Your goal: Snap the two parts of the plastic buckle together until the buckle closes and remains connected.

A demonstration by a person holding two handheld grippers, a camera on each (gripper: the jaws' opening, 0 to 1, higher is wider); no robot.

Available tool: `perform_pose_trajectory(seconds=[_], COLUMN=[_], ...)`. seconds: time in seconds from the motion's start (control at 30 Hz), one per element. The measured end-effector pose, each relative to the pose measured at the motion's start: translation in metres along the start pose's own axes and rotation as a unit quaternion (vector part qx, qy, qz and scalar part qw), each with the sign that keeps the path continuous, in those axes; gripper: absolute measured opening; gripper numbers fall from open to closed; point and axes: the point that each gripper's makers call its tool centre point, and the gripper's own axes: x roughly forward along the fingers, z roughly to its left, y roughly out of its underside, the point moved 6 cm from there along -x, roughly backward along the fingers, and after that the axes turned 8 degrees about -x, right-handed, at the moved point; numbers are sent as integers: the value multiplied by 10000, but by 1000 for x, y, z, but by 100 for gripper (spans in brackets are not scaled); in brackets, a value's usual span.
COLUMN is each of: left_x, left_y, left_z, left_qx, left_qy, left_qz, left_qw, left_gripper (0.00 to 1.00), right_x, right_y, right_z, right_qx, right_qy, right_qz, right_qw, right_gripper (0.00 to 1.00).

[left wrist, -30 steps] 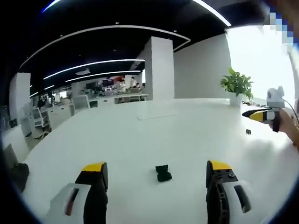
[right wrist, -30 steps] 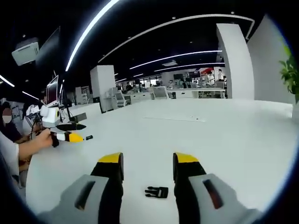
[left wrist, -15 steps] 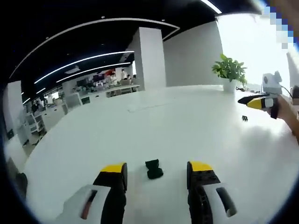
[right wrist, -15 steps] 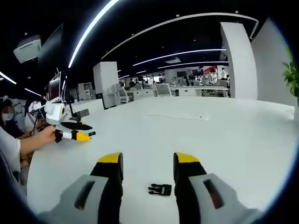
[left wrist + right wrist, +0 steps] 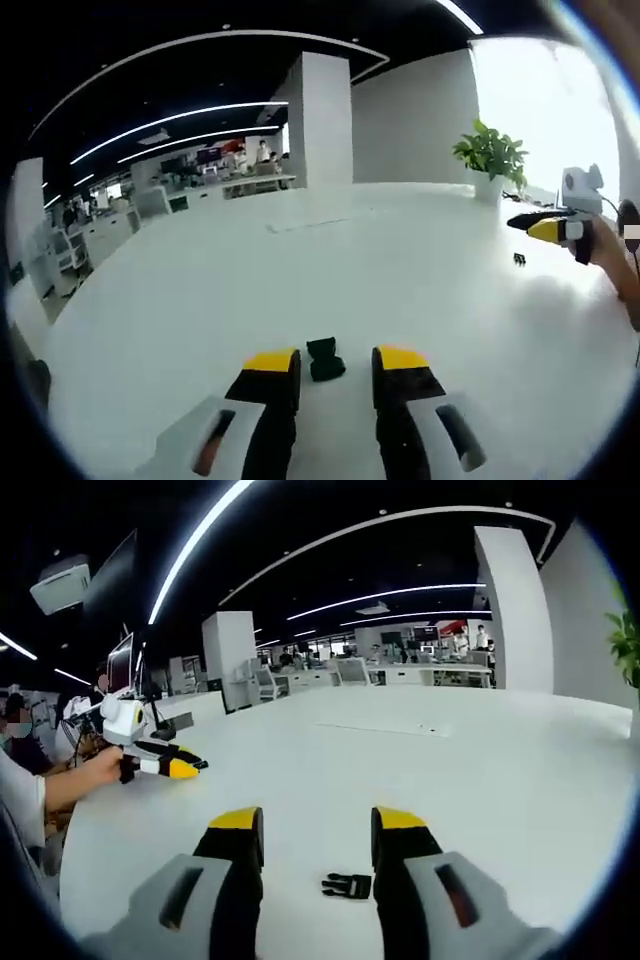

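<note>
On a white table (image 5: 420, 270), the left gripper (image 5: 335, 362) has its jaws narrowly apart, holding nothing, with one black buckle part (image 5: 323, 358) lying just beyond the tips. The right gripper (image 5: 318, 828) is open and empty; the other buckle part (image 5: 347, 885) lies between its jaws.

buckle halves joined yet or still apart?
Apart. One black buckle part lies on the white table between the left gripper jaws; the other part lies alone by the right gripper.

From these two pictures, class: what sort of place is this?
Probably an open-plan office: a big white table, rows of desks behind, a monitor, and a potted plant.
</note>
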Motion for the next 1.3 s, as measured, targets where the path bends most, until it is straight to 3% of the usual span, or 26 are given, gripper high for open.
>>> perform_pose_trajectory(seconds=[0.63,1.3], left_x=[-2,-20], left_y=[1,2], left_z=[6,-1], left_qx=[-231,-149], left_qy=[88,191], left_qz=[73,-21], left_qw=[9997,9997], left_gripper=[14,13], right_x=[-1,0], right_y=[2,4], right_z=[0,1], right_qx=[-25,-45], right_qy=[23,7], right_qz=[66,110], right_qw=[10000,9999], right_gripper=[43,43])
